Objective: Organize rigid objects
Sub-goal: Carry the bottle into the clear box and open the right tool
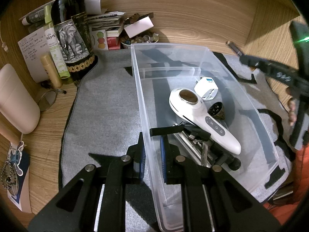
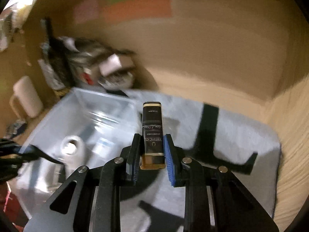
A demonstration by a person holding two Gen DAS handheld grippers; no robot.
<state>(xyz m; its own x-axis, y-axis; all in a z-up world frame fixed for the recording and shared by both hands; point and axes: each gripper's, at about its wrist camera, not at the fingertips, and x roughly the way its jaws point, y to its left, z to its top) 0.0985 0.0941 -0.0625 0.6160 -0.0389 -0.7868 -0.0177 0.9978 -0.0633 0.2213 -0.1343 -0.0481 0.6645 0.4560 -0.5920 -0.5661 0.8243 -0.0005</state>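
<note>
Left gripper (image 1: 151, 159) pinching bin (image 1: 193, 48) wall | right gripper (image 2: 151, 159) clamping lighter (image 2: 152, 133) | step: carrying | next: release inside bin

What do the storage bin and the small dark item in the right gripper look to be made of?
Bin: clear, slightly frosted plastic; the grey mat shows through its thin glossy walls.
Dark item in the right gripper: probably glossy lacquered metal or plastic, with printed lettering, gold-coloured trim and a translucent amber base. Perhaps a lighter; uncertain.

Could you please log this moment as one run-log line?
left gripper: shut on clear bin wall | right gripper: shut on black-and-gold lighter, off the mat | bin: holds white handheld device
</note>
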